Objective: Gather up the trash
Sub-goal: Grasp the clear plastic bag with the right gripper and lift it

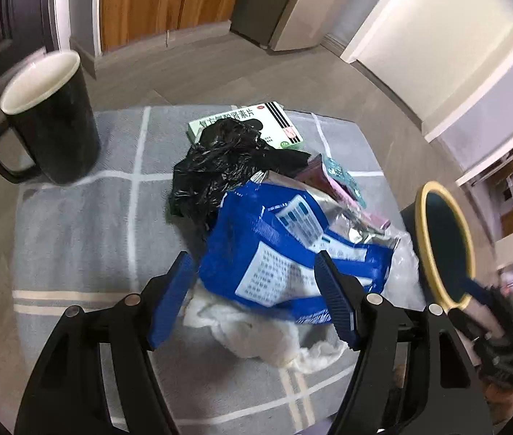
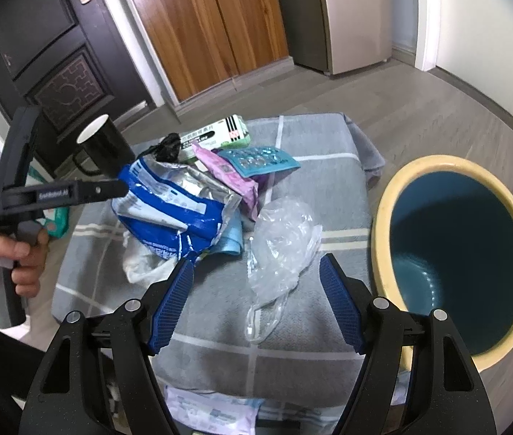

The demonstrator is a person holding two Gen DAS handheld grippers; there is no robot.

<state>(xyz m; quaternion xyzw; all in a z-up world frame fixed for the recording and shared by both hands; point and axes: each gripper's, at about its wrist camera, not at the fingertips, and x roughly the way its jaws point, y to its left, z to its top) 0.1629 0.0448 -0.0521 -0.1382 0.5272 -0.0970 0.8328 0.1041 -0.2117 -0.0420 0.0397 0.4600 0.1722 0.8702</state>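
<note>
A: Since both claws are wide open and empty, log this as pre-grasp. Left gripper straddles the blue bag; right gripper straddles the clear film.

B: Where's the trash, relative to the bin?

A: All piled on the grey cloth just beside the bin, on its left in the right wrist view. Film is the piece nearest the bin. Blue bag is further from it, lying on a white tissue. Black bag, pink pouch, blister pack and green box sit on the far side of the pile from the grippers.

B: Handling?

A: Likely all light. Film looks thin, limp and slippery, so I'd pinch the bunched middle, not the trailing tail. Blue bag is crinkly foil, torn open, probably empty; it should crush between the fingers, so grab the body near the near edge. Tissue is soft and may lift along with it.

B: The mug?

A: Not trash, I'd judge. It stands upright at the corner of the cloth farthest from the bin, well apart from the pile. Looks ceramic, so breakable; keep clear.

B: Risk?

A: Film slipping out on the way to the bin.
</note>
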